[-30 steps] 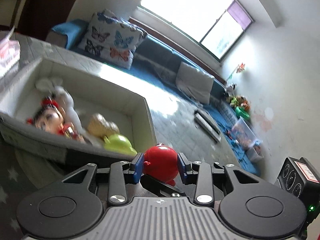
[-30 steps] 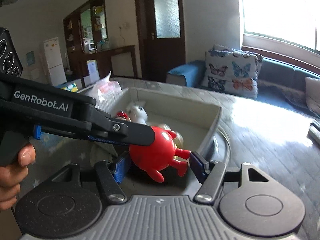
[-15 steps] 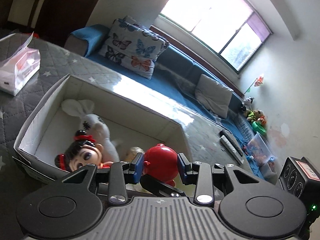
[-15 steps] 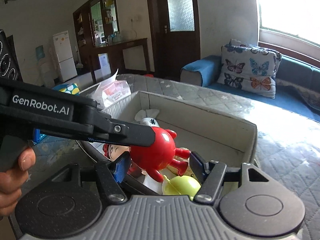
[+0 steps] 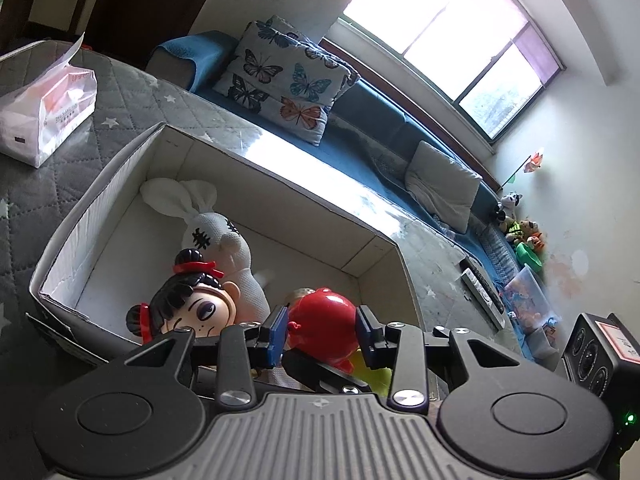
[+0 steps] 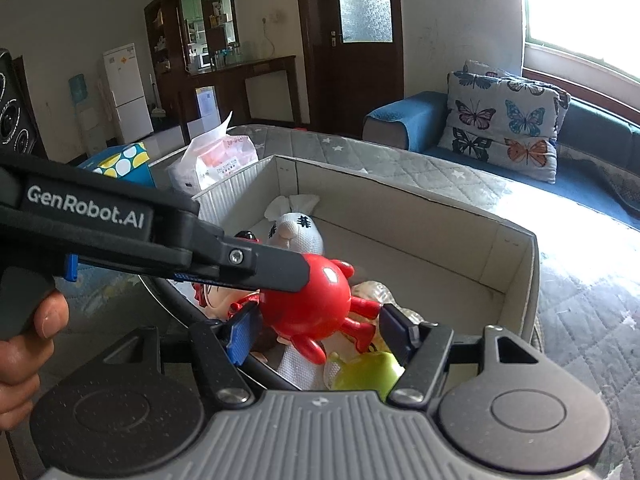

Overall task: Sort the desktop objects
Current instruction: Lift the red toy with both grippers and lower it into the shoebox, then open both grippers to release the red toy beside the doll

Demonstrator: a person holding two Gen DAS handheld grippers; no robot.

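Left wrist view: the left gripper (image 5: pixel 322 332) is clenched on a glossy red plastic crab toy (image 5: pixel 322 322), its blue ribbed pads pressing the toy's round shell from both sides. Just ahead of and below the fingers lies an open white cardboard box (image 5: pixel 100 200) with smooth inner walls. Inside it, left of the fingers, lies a doll head with black hair and red bows (image 5: pixel 188 308), and beyond that a knitted white rabbit plush (image 5: pixel 224 240) with black stitched marks. Far to the left, on the grey quilted star-print cover (image 5: pixel 132 96), sits a soft plastic tissue pack (image 5: pixel 44 116); its print is too small to read.

Right wrist view: the right gripper (image 6: pixel 320 332) stands spread, its pads flanking the crab toy (image 6: pixel 316 300) without a clear grip. The left gripper's (image 6: pixel 280 268) black arm, lettered "GenRobot.AI", crosses in from the left, a hand (image 6: pixel 24 340) on its handle. Under the toy lies a shiny yellow-green rounded object (image 6: pixel 368 374).
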